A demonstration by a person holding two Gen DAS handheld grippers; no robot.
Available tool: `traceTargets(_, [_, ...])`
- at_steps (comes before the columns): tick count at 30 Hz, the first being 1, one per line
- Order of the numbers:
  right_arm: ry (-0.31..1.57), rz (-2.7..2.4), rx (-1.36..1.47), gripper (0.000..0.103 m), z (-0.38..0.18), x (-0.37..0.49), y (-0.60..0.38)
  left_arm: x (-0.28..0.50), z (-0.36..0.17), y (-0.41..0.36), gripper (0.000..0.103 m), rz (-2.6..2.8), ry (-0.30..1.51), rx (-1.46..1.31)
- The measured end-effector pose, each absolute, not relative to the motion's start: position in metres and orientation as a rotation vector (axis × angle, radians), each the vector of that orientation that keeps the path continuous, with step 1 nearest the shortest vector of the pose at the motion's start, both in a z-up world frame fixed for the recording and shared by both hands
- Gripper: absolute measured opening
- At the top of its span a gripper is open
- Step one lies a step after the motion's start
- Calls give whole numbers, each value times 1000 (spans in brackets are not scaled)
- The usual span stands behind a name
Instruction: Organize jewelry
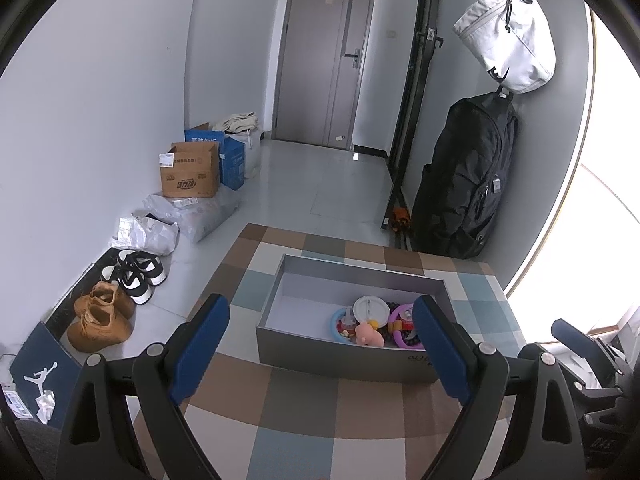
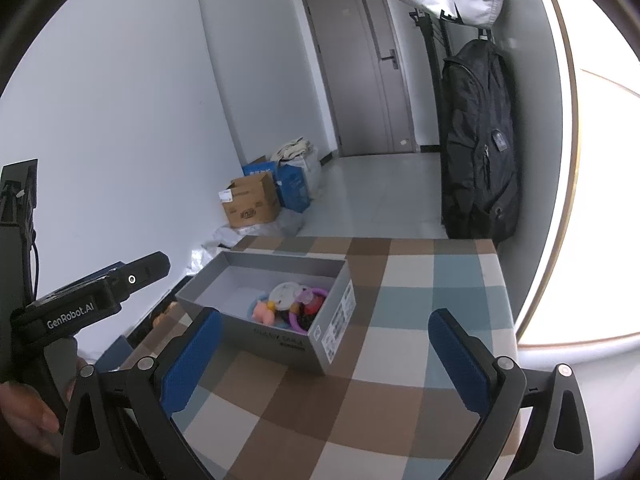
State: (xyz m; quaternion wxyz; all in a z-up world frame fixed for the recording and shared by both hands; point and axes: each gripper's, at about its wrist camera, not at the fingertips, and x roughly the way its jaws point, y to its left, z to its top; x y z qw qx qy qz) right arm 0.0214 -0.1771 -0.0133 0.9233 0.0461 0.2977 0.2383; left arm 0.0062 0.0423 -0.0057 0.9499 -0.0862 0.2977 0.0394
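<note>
Jewelry (image 1: 376, 322) sits heaped at the right end of the grey box (image 1: 344, 354) on the checkered table (image 1: 320, 420). We see our left claw (image 1: 322, 350) spread wide and empty, hovering just before the box; our right claw (image 2: 326, 354) gapes equally wide, empty, near the box's labelled end.

My left wrist view looks down over the grey box (image 1: 352, 322) from its near long side, close in, facing the door (image 1: 326, 60). My right wrist view sits right of the box (image 2: 268, 304), further back. Both share box, checked tablecloth (image 1: 288, 420) and door.
</note>
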Motion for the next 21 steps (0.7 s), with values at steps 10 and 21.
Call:
traceTargets(10, [619, 485, 101, 103, -15, 23, -177, 6, -7, 43, 90, 93, 604, -181])
traceTargets(21, [624, 483, 99, 103, -16, 22, -177, 6, -7, 45, 90, 87, 606, -191])
